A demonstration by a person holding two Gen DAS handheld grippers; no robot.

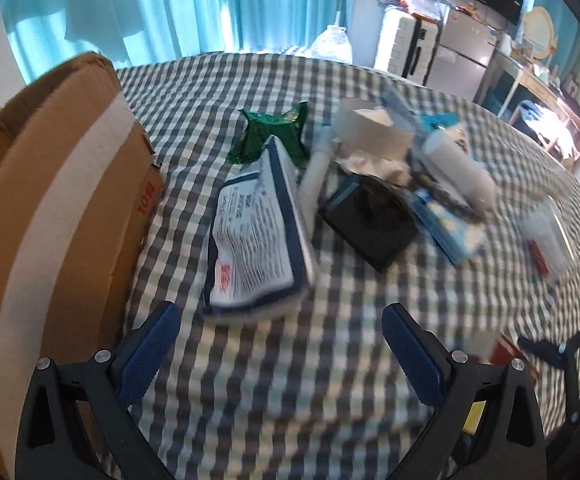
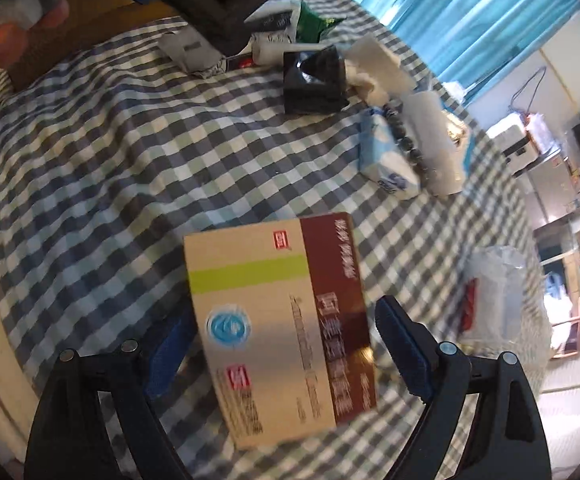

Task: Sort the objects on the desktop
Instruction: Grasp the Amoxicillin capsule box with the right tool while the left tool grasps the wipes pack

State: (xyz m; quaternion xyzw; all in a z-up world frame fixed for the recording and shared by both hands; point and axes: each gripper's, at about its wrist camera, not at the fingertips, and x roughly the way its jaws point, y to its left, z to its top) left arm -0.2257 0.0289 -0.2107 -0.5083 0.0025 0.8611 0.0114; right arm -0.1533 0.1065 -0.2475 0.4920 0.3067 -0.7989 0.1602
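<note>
Checked tabletop with scattered items awaiting sorting. In the right wrist view, a flat tan-and-brown box lies directly between the fingers of the right hand-held gripper, at the 6 o'clock part of the frame. Its long axis runs roughly from 12 to 6 o'clock, along the pointing line of the gripper, so its narrow width faces the jaws. The jaws stand wide; the right pad is clear of the box edge, while the left pad is partly hidden behind the box, so contact there cannot be told. Nothing appears gripped yet.

In the left wrist view, the left hand-held gripper is likewise spread wide and empty, with bare cloth between its fingers. A white-and-navy packet lies just ahead at 12 o'clock, its long axis also running fore and aft. A cardboard carton stands at 9 o'clock.

Judged from this layout, the right hand is nearer its object; closing across the box's width seems the coming move.
</note>
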